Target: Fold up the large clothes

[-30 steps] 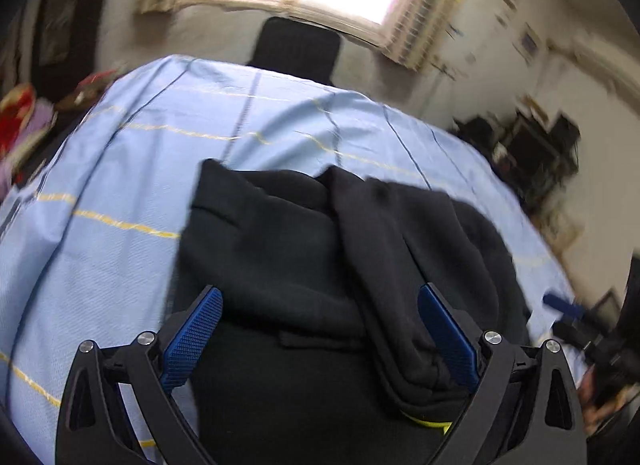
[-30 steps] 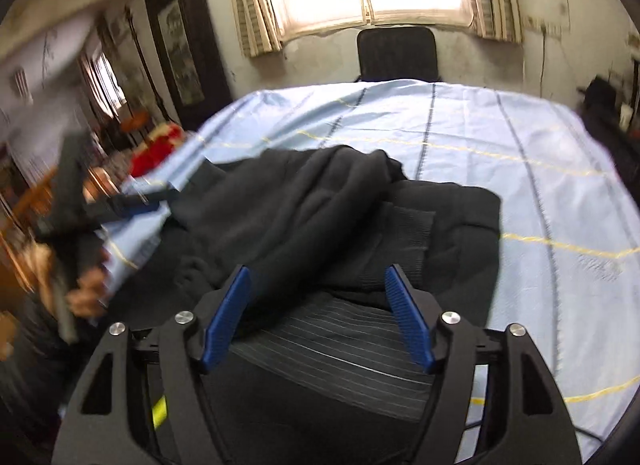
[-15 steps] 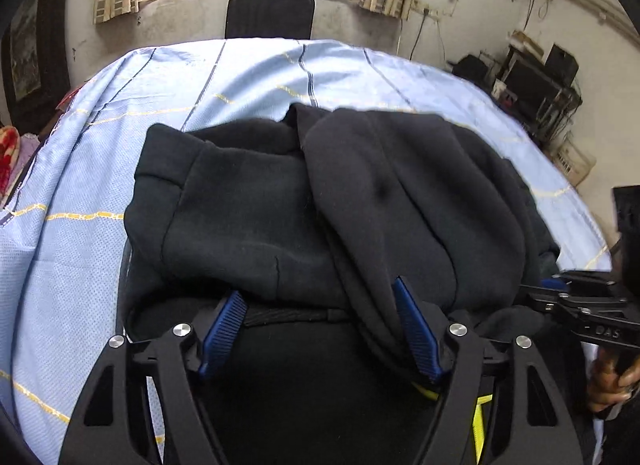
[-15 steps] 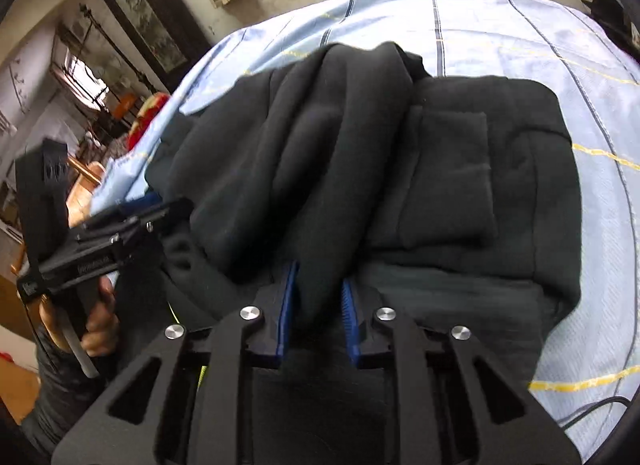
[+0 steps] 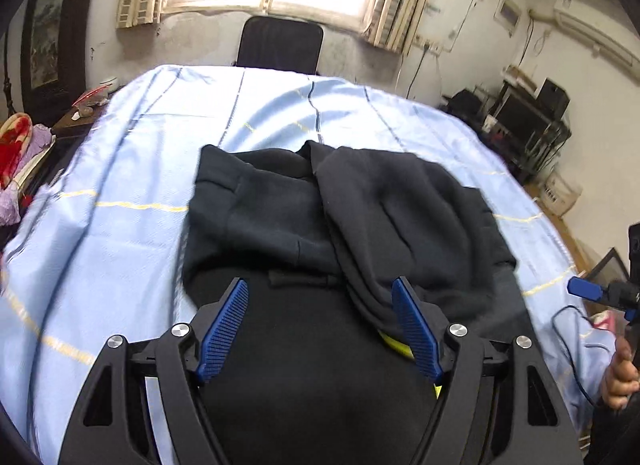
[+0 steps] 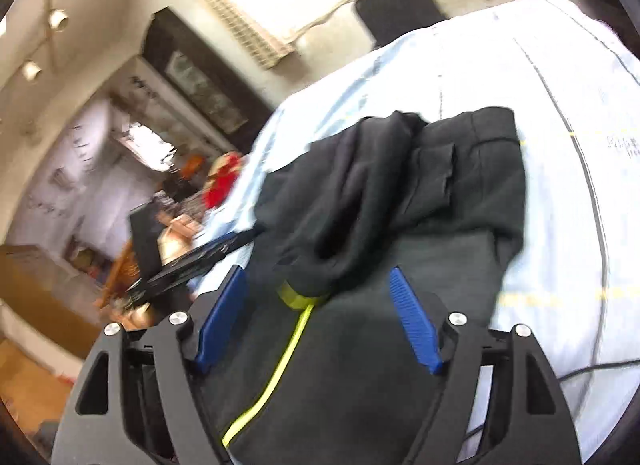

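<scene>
A: So, how far along is the folding?

B: Partly, I'd judge. The black garment (image 5: 360,225) lies just ahead of the left hand-held gripper (image 5: 320,335) on the blue sheet (image 5: 120,225), one side thrown over the middle, but lumpy; squaring and a final fold remain.

A: And the jaws?

B: Left apart, nothing pinched. The right hand-held gripper (image 6: 318,321) is opening, cloth below it, pads not pressing.

A: Any writing?

B: Faint print on the sheet beyond the right one, too blurred to read.
</scene>
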Available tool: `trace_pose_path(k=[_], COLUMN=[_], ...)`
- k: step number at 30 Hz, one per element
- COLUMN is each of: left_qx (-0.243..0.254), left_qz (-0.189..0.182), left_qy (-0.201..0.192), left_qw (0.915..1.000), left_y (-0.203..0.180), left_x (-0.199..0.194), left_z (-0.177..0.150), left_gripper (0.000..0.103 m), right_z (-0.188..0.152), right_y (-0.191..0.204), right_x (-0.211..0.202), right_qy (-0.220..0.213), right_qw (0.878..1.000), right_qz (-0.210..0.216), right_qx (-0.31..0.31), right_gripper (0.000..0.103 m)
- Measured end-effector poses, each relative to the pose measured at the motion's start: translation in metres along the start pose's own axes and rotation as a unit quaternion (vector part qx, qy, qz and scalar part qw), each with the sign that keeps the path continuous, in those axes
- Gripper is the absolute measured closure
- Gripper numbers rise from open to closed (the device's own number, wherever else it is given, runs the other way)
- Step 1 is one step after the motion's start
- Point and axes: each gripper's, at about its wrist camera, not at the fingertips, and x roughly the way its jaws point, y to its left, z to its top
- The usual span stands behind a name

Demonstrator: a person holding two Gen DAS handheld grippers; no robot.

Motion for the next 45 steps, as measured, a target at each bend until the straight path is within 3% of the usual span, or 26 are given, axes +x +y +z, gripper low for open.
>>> trace_pose_path(k=[4,5,10,13,15,17,24,29,34,39,45], left_qx=[0.004,0.003,-0.023,-0.026,-0.022,-0.023,-0.058,-0.062,-0.069,-0.092,-0.094], left_qz=[0.008,0.007,-0.035,-0.047,-0.045,-0.047,-0.087,-0.102,-0.118,-0.161,-0.148], left_qy=[-0.005,-0.003,0.01,0.025,0.037,0.046,0.086,0.093,0.098,0.108,0.095], left_qw=[0.9999,1.0,0.9991,0.9983,0.998,0.9976,0.9908,0.9885,0.9857,0.9766,0.9799], left_y=[-0.001,0.0,0.009,0.014,0.013,0.014,0.029,0.031,0.034,0.041,0.046], left_x=[-0.038,-0.047,-0.081,-0.088,-0.087,-0.084,-0.054,-0.044,-0.045,-0.054,-0.081], left_z=[-0.024,-0.032,-0.078,-0.103,-0.114,-0.12,-0.121,-0.115,-0.116,-0.127,-0.141], left_gripper=[0.028,0.028,0.028,0.028,0.028,0.028,0.028,0.028,0.028,0.028,0.029], right_z=[-0.044,-0.056,-0.127,-0.15,-0.155,-0.155,-0.14,-0.127,-0.128,-0.137,-0.151], right_y=[0.029,0.032,0.039,0.037,0.027,0.016,-0.015,-0.03,-0.028,-0.015,-0.002], right_x=[-0.043,-0.049,-0.056,-0.039,-0.03,-0.025,-0.01,-0.004,0.003,0.003,0.003], right_qy=[0.025,0.031,0.055,0.058,0.061,0.062,0.066,0.068,0.078,0.095,0.106], right_qw=[0.992,0.991,0.99,0.992,0.993,0.994,0.994,0.992,0.991,0.992,0.993], right_qz=[-0.107,-0.118,-0.109,-0.097,-0.091,-0.088,-0.065,-0.064,-0.059,-0.045,-0.03], right_qx=[-0.057,-0.063,-0.069,-0.061,-0.039,-0.015,0.055,0.088,0.086,0.066,0.048], right_gripper=[0.022,0.022,0.023,0.042,0.054,0.058,0.058,0.058,0.056,0.053,0.051])
